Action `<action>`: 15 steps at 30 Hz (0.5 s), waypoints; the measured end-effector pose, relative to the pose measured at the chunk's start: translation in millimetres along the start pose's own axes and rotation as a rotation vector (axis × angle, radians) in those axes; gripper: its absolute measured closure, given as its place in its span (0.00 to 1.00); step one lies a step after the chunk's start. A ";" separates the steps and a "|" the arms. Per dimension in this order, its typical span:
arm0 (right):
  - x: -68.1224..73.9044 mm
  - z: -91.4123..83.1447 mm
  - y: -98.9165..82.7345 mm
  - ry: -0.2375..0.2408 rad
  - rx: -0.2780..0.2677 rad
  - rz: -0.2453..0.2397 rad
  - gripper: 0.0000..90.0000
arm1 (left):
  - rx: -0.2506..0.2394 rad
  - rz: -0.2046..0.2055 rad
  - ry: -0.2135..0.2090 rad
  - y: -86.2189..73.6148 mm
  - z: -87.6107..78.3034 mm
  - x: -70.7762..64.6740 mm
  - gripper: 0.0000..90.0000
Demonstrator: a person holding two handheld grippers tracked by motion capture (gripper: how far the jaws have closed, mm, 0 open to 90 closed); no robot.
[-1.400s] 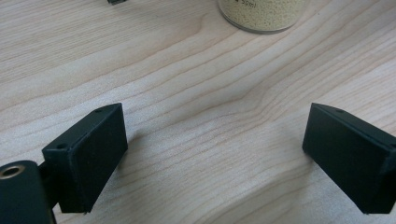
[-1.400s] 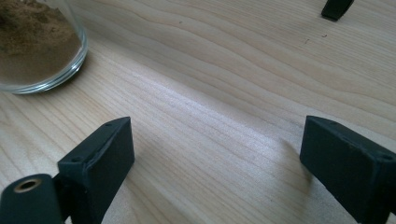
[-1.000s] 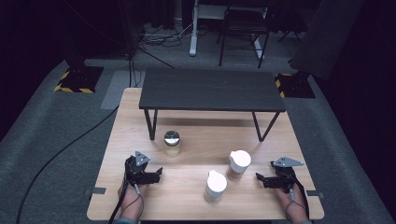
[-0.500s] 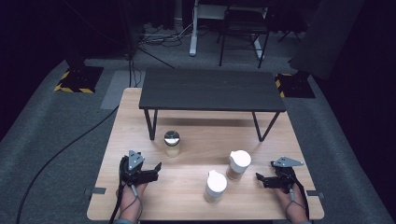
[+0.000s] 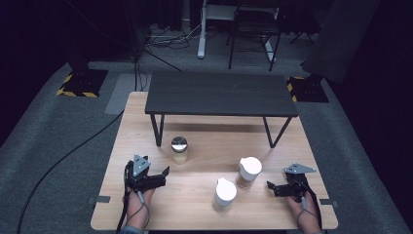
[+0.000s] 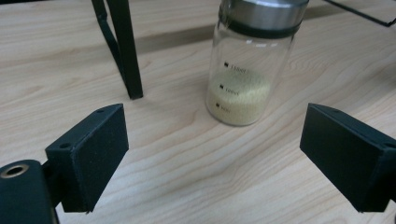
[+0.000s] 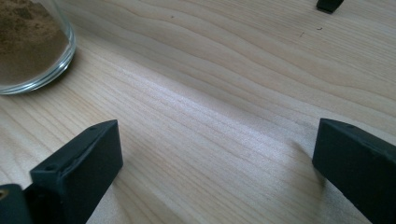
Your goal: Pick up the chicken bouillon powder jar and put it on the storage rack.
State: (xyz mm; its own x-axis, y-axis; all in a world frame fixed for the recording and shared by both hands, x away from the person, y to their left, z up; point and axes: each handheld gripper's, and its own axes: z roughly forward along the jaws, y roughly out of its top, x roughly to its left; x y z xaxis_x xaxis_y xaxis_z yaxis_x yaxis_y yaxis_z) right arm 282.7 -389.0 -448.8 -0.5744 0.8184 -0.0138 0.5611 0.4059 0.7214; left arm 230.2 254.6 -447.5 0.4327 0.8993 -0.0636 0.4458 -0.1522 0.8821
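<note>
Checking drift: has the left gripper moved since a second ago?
Yes. The left gripper has slid slightly toward the table's near edge, away from the steel-lidded jar, jaws open.

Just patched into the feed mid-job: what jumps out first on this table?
Three jars stand on the light wooden table: a steel-lidded glass jar holding pale yellow grains near the left leg of the dark bench, and two white-lidded jars right of centre, nearer the person. The left gripper points at the steel-lidded jar with jaws open and nothing between them. The right gripper, whose jaws have just been opening, rests empty by the table's right edge.
</note>
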 end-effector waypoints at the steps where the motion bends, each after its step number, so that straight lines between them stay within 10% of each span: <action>1: 0.3 0.0 0.1 -0.001 0.001 0.001 0.01 | -0.003 0.002 -0.003 0.5 0.7 -0.2 0.09; 15: 0.8 -0.1 0.1 -0.002 0.002 0.002 0.00 | -0.077 0.006 -0.027 0.3 11.1 -3.5 0.09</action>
State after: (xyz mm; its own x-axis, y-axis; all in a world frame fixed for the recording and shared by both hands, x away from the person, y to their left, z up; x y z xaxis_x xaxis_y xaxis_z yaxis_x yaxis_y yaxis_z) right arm 282.2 -388.4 -448.7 -0.5720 0.8201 -0.0141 0.5634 0.4053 0.7199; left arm 237.5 246.9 -452.2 0.4570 0.8867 -0.0698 0.3822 -0.1249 0.9156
